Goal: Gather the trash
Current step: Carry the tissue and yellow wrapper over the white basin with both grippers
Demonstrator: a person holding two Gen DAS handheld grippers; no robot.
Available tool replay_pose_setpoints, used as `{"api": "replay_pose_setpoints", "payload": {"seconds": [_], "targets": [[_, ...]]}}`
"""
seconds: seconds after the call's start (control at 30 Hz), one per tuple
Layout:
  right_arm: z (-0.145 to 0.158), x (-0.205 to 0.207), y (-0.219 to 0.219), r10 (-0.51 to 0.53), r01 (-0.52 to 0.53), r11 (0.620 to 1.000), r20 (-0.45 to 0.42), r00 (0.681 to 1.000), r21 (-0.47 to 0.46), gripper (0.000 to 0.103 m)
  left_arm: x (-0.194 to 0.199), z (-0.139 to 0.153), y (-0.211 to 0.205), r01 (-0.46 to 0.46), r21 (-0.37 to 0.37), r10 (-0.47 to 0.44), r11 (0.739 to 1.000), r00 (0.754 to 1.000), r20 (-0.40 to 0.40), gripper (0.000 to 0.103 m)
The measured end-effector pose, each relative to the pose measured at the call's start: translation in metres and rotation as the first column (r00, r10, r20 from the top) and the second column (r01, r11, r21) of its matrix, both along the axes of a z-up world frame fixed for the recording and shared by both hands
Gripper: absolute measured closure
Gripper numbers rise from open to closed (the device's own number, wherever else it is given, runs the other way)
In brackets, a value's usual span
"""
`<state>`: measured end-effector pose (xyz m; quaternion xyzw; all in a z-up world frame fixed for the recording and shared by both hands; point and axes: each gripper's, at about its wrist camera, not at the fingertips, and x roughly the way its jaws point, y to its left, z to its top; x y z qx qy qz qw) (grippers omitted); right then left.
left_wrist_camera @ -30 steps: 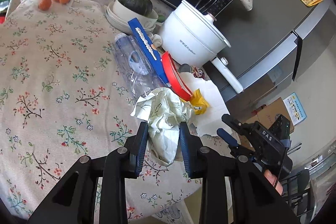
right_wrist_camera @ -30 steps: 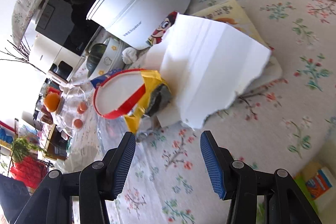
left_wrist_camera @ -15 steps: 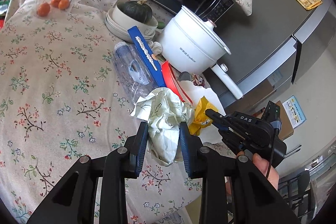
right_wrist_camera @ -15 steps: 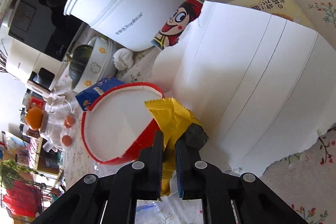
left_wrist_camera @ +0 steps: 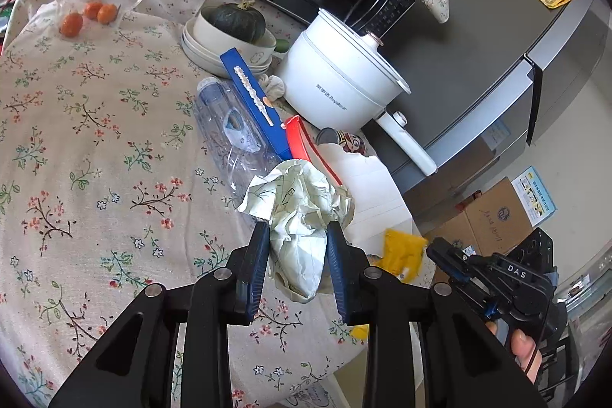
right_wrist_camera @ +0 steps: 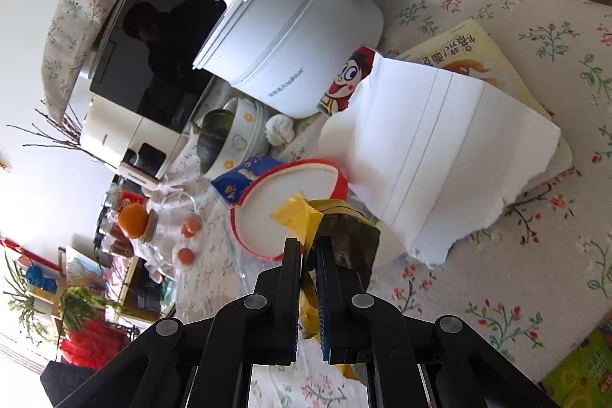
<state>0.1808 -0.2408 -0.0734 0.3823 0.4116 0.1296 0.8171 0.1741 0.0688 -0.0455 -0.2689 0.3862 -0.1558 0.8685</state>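
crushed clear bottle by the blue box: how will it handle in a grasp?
The clear plastic bottle is crumpled flat, so likely light and springy, giving under the jaws. Lying flattened on the tablecloth, it probably won't roll. Smooth plastic may slip.

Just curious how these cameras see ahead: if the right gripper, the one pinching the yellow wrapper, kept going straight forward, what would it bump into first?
Probably the red-rimmed lid, which stands right behind the yellow wrapper held in the right gripper. Depth is hard to judge here.

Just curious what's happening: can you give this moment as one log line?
left hand-held gripper: shut on paper wad | right hand-held gripper: shut on yellow wrapper | table: trash remains
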Motion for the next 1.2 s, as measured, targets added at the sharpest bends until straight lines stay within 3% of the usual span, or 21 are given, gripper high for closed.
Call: {"api": "replay_pose_setpoints", "payload": {"seconds": [0.2, 0.27, 0.37, 0.43, 0.47, 0.57, 0.63, 0.7, 0.77, 0.83, 0.87, 0.9, 1.2], "targets": [[0.01, -0.043, -0.02, 0.035, -0.033, 0.998, 0.027, 0.999, -0.05, 0.095, -0.006, 0.003, -0.022, 0.062, 0.017, -0.062, 0.998, 0.998, 0.015, 0.071], [0.003, -0.051, -0.025, 0.041, -0.039, 0.993, 0.013, 0.999, -0.111, 0.095, -0.009, 0.004, -0.029, 0.073, 0.027, -0.074, 0.997, 0.997, 0.023, 0.071], [-0.02, -0.075, -0.045, -0.014, 0.009, 0.993, -0.044, 0.999, -0.114, 0.09, -0.014, 0.003, -0.035, 0.094, 0.022, -0.095, 0.995, 0.995, 0.018, 0.071], [-0.037, -0.084, -0.06, -0.064, 0.057, 0.995, -0.089, 0.994, -0.083, 0.078, -0.016, 0.004, -0.04, 0.111, 0.015, -0.112, 0.994, 0.994, 0.022, 0.071], [-0.044, -0.085, -0.067, -0.086, 0.082, 0.996, -0.114, 0.99, -0.039, 0.065, -0.017, 0.004, -0.042, 0.114, 0.023, -0.114, 0.993, 0.993, 0.024, 0.071], [-0.044, -0.076, -0.074, -0.08, 0.088, 0.994, -0.121, 0.989, 0.063, 0.06, -0.018, 0.005, -0.05, 0.122, 0.044, -0.123, 0.992, 0.992, 0.027, 0.071], [-0.035, -0.066, -0.068, -0.082, 0.085, 0.996, -0.084, 0.993, 0.04, 0.051, -0.018, 0.004, -0.055, 0.129, 0.058, -0.131, 0.99, 0.991, 0.025, 0.071], [-0.035, -0.052, -0.057, -0.071, 0.07, 0.997, -0.104, 0.992, -0.011, 0.039, -0.019, 0.003, -0.059, 0.132, 0.078, -0.134, 0.988, 0.991, 0.024, 0.071], [-0.045, -0.039, -0.047, -0.081, 0.071, 0.995, -0.156, 0.984, -0.07, 0.04, -0.02, 0.001, -0.062, 0.134, 0.096, -0.136, 0.986, 0.99, 0.018, 0.071], [-0.055, -0.029, -0.042, -0.054, 0.045, 0.998, -0.177, 0.983, -0.053, 0.048, -0.02, -0.001, -0.062, 0.146, 0.083, -0.146, 0.986, 0.989, 0.002, 0.071], [-0.058, -0.025, -0.039, -0.032, 0.022, 0.998, -0.182, 0.983, -0.053, 0.073, -0.019, -0.003, -0.062, 0.152, 0.07, -0.152, 0.986, 0.988, -0.009, 0.071], [-0.058, -0.024, -0.037, -0.017, 0.004, 0.997, -0.186, 0.982, -0.072, 0.087, -0.019, -0.005, -0.061, 0.157, 0.06, -0.156, 0.986, 0.988, -0.018, 0.071], [-0.028, -0.046, -0.051, 0.063, -0.08, 0.991, -0.148, 0.987, -0.111, 0.094, -0.015, -0.009, -0.079, 0.202, 0.084, -0.199, 0.976, 0.979, -0.036, 0.071]]}}
